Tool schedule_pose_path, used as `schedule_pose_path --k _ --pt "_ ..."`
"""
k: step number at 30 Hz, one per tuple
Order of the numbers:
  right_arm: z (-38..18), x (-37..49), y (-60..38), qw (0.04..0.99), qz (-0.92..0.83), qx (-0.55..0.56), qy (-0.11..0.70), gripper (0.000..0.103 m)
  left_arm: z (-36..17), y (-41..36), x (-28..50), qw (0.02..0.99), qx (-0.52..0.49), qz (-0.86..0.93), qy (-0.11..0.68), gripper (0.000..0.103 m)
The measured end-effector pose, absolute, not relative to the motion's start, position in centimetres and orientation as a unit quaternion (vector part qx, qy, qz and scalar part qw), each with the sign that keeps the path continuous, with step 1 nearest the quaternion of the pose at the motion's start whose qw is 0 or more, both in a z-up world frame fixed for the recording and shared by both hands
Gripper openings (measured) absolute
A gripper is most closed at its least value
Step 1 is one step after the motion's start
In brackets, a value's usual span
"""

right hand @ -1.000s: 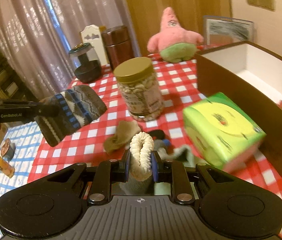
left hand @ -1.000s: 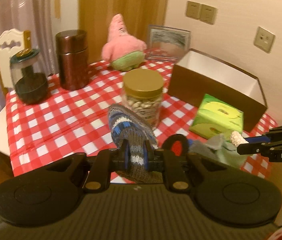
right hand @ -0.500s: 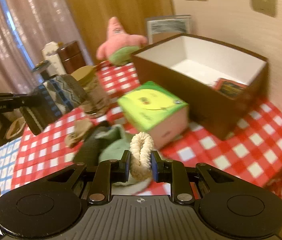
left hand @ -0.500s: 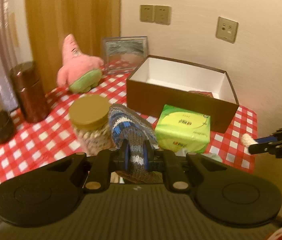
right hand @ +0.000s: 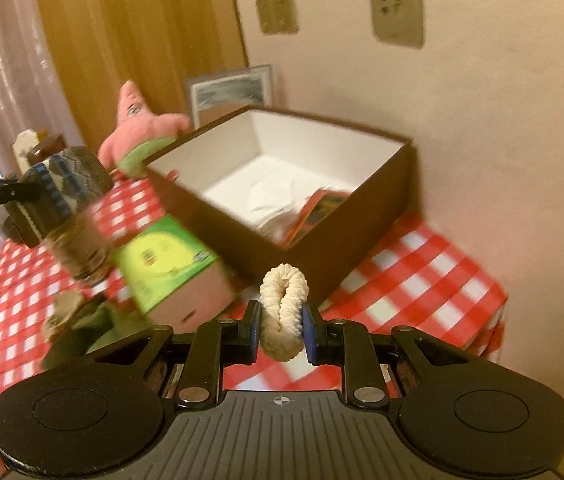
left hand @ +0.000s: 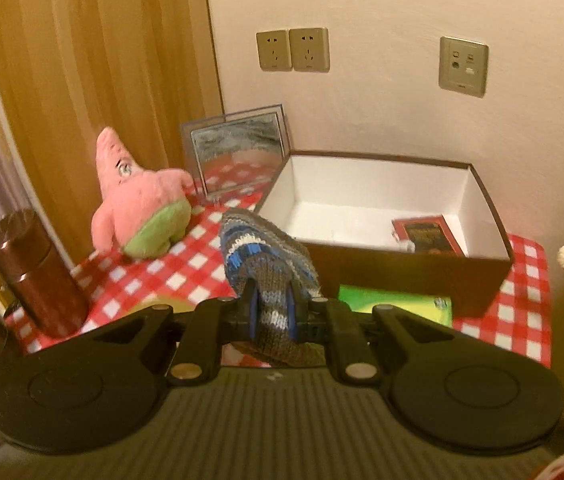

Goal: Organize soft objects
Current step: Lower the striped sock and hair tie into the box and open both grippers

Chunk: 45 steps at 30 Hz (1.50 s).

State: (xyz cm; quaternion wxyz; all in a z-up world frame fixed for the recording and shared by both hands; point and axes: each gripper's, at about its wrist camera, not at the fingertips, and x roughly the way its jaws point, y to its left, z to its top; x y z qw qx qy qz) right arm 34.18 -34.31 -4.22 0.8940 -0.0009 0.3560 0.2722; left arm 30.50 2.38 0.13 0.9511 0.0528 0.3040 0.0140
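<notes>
Left wrist view: the left gripper (left hand: 273,312) is clenched on a striped knitted sock (left hand: 264,264), which stands up between the blue pads, in the air in front of the brown box (left hand: 409,268). The box is open and white inside, with a red packet (left hand: 427,236) at its near right corner. A pink plush star (left hand: 140,198) sits far left on the red-checked tablecloth (left hand: 170,272); a green tissue box (left hand: 397,306) lies just near the box.

Right wrist view: the right gripper (right hand: 282,330) grasps a cream scrunchie (right hand: 283,306), held above the table's near edge, just short of the box's near corner. At left, the sock hangs from the left gripper beside a blurred jar (right hand: 78,250).
</notes>
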Motion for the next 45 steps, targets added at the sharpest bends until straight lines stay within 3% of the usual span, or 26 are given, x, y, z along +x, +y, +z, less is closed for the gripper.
schedule_pose_path --k 14,25,28,31,33,45 --pt "-2.3 45.1 -31.9 0.902 0.303 -0.009 0.307 0.022 0.5 -1.6 44.3 0.955 0.055 -0.016 0.292 0.013" --pt "-3.4 52.5 -28.0 0.889 0.337 -0.027 0.309 0.022 -3.2 -2.1 51.9 0.941 0.057 -0.04 0.331 0.013" --pt "-3.9 53.9 -27.2 0.885 0.343 -0.03 0.314 0.022 -4.6 -2.0 53.7 0.936 0.058 -0.037 0.346 0.018" --pt "-4.2 54.6 -26.4 0.881 0.349 -0.03 0.318 0.022 -5.8 -1.7 55.0 0.93 0.055 -0.031 0.363 0.02" --pt "-4.4 55.0 -26.0 0.878 0.354 -0.03 0.32 0.022 -6.3 -1.5 55.3 0.926 0.058 -0.025 0.373 0.028" --pt "-5.8 57.3 -22.6 0.862 0.379 -0.026 0.336 0.022 -6.6 0.1 54.5 0.912 0.033 0.004 0.41 0.031"
